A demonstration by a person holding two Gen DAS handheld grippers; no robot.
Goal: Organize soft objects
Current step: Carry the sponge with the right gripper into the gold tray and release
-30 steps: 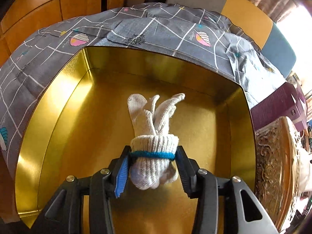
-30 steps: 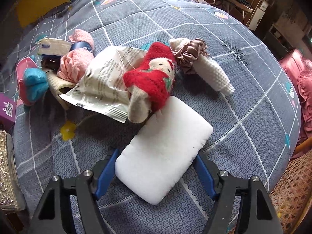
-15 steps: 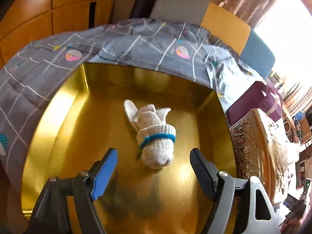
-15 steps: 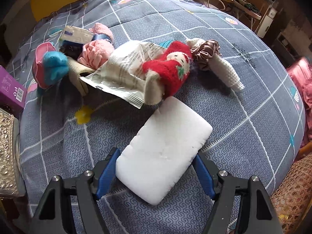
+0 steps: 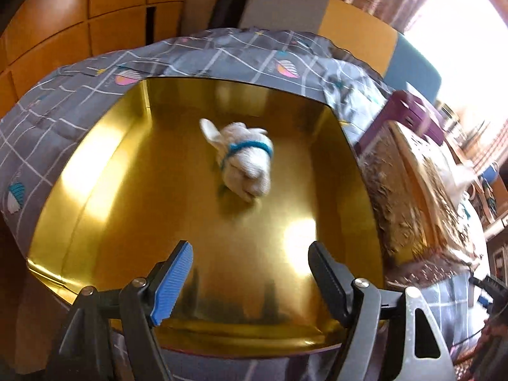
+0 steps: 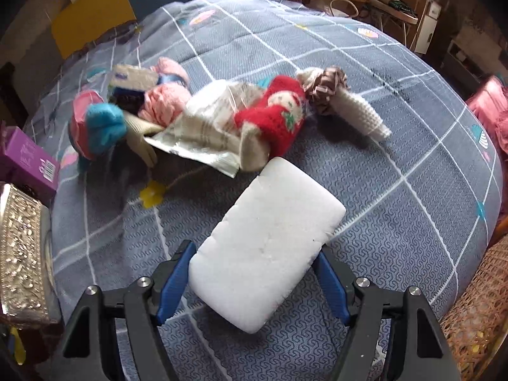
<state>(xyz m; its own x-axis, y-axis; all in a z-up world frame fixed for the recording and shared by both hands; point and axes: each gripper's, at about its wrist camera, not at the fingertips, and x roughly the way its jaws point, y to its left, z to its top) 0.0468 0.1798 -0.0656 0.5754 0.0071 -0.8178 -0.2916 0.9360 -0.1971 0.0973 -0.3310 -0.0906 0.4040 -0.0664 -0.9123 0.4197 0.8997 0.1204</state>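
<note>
A rolled white glove with a blue band (image 5: 246, 162) lies on the floor of the gold tin (image 5: 95, 171). My left gripper (image 5: 250, 273) is open and empty, above the tin's near part, well back from the glove. My right gripper (image 6: 254, 277) is shut on a white sponge block (image 6: 268, 247) and holds it above the grey quilt (image 6: 397, 171). Beyond it lies a pile: a red knitted doll (image 6: 276, 117), a plastic packet (image 6: 203, 127), a pink knit (image 6: 163, 101), a blue-and-pink item (image 6: 95, 123), a brown scrunchie (image 6: 328, 90) and a white knit piece (image 6: 362, 114).
An ornate embossed lid (image 5: 403, 190) and a purple box (image 5: 409, 111) lie right of the tin; both also show in the right wrist view, the lid (image 6: 19, 247) and the box (image 6: 27, 162) at the left. A wicker basket (image 6: 476, 311) stands at the lower right.
My left gripper opened and let go of the glove in the tin, then drew back and up. My right gripper lifted the sponge block and pulled back from the pile.
</note>
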